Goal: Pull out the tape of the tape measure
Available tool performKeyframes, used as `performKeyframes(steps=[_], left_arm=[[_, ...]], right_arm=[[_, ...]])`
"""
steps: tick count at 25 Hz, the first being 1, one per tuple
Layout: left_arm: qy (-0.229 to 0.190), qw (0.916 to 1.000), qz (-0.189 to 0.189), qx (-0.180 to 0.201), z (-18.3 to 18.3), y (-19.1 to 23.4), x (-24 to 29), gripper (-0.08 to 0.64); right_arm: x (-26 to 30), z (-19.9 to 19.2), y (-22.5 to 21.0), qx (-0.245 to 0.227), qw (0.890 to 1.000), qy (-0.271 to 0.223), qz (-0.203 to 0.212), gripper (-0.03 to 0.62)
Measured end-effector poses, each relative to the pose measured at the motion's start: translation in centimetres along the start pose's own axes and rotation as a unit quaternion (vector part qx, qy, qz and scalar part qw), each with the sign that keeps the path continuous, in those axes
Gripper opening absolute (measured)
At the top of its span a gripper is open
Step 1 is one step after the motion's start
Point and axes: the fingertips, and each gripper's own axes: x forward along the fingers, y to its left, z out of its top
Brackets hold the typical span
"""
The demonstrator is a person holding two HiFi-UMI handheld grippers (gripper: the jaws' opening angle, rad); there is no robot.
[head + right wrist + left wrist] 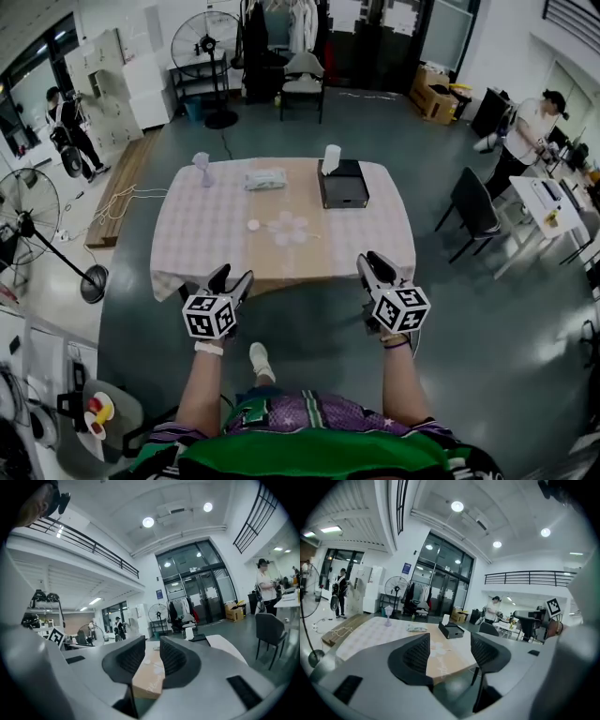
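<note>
I'm looking down at the counter (187, 244), a wide rectangle draped in soft, pale checked cloth with a tan runner down its middle, and I'm standing well apart from its near edge. A boxy black holder (343, 185) with a hard matte look is sitting at the far side. I'm holding both claws up, short of the counter. The left claw (230, 277) is spread wide with nothing between its ribbed dark pads (417, 653), and the right claw (377, 265) is standing only narrowly apart, also empty. Near the counter's middle, what I'm taking for the tape measure (253, 225) is lying beside a pale lobed cluster (287, 228). It's a small white round thing, too small to be sure of. I'm expecting a light, smooth, hard case that will skid on the cloth, so I'm planning to pinch its flat faces with one claw and take the thin, limp tape's end tab with the other
</note>
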Motion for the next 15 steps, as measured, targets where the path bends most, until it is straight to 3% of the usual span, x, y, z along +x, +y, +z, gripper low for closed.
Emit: performKeyframes(steps=[8, 15], left_arm=[[-0.074, 0.9966, -0.002, 0.038, 4.3, -6.8, -7.1, 0.252], [-0.099, 0.9932, -0.010, 0.060, 6.2, -10.5, -9.6, 0.190]], right_arm=[[-6.5, 1.4, 2.7, -0.019, 1.000, -0.021, 0.011, 0.094], [-9.3, 3.2, 4.2, -0.006, 0.998, -0.042, 0.041, 0.078]])
